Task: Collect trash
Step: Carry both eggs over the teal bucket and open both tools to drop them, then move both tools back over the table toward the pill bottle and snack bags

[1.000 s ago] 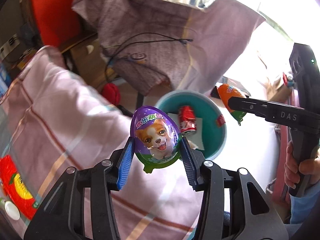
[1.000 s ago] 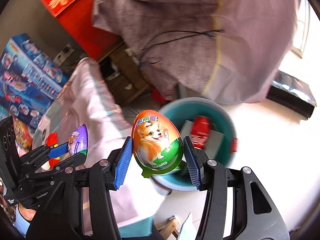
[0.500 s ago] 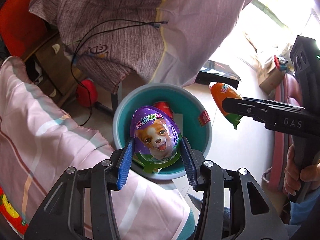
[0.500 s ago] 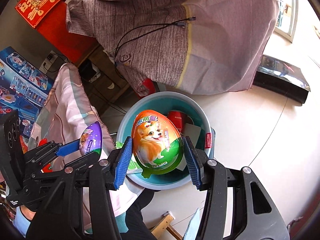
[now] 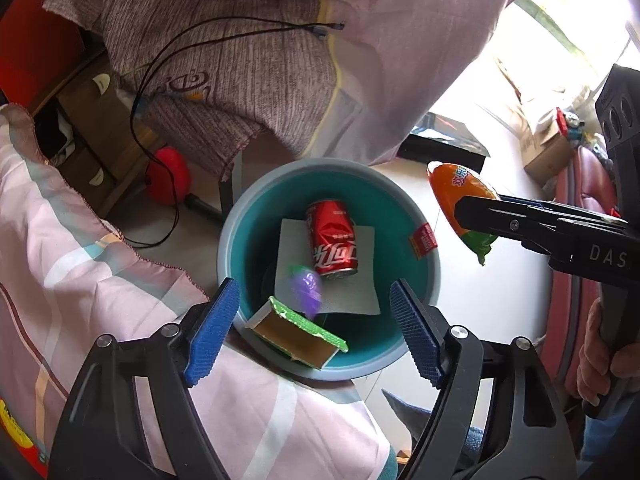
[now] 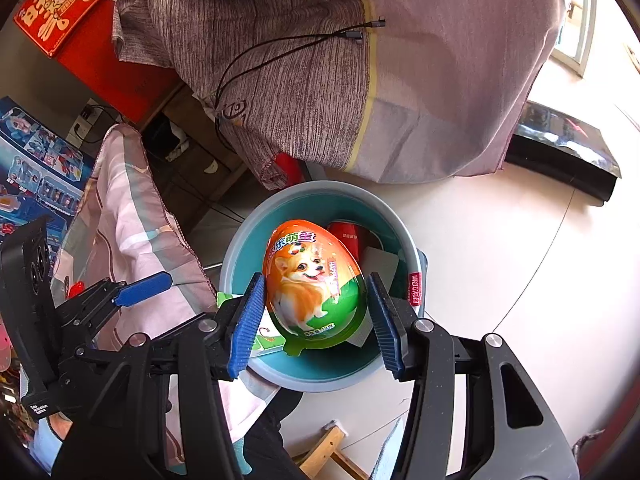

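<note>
Purple egg [image 5: 306, 290] dropped into bin [image 5: 248, 216], left tool [image 5: 314, 330] just opened

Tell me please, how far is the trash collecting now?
Done: a red drink can, white paper and a green-edged carton lie in the round teal bin. In hand: the left tongs have just opened, and the blurred purple egg falls in. Left: the orange-green egg package, clamped in the right tongs.

purple egg [image 5: 306, 289]: blurred, seemingly mid-fall inside teal bin [image 5: 236, 236] | orange egg [image 6: 314, 282]: upright, clamped above bin | crushed red can [image 5: 332, 240]: lying in bin
</note>
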Demonstrator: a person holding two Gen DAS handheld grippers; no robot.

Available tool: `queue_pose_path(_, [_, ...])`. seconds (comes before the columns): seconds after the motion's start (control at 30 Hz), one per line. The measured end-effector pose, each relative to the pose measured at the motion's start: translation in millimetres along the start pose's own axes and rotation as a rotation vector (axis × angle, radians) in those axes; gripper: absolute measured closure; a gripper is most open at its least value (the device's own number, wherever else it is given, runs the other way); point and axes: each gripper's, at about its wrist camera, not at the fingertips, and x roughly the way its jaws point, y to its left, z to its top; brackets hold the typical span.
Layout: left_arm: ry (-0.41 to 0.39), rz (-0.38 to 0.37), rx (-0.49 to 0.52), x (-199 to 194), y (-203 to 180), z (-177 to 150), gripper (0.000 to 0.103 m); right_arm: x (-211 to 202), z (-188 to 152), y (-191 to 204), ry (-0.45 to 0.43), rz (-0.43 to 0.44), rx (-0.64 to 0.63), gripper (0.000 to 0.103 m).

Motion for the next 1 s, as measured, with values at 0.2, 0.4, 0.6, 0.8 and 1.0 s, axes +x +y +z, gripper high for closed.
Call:
queue_pose_path(0.2, [-0.004, -0.003, -0.046, -5.5, 13.9, -10.1, 0.011, 7.1, 1.0, 8.9, 0.019, 0.004, -0.017, 0.053])
queue_pose_path(0.4, [-0.016, -0.006, -0.069, -15.8, 21.5, -18.5, 0.008, 10.8, -0.5, 18.0, 0.038, -0.003, -0.023, 0.035])
queue_pose_path(0.6, [-0.021, -0.003, -0.074, -25.7, 26.5, -27.3, 0.008, 11.9, -4.2, 26.8, 0.055, -0.002, -0.019, 0.023])
queue_pose_path(0.8, [-0.04, 0.009, -0.09, -40.6, 34.4, -40.5, 0.008, 13.9, -10.7, 36.7, 0.072, -0.023, -0.011, 0.021])
queue_pose_path(1.0, [-0.065, 0.026, -0.127, -58.6, 49.5, -59.4, 0.007, 8.3, -17.4, 56.4, 0.069, -0.028, -0.035, 0.018])
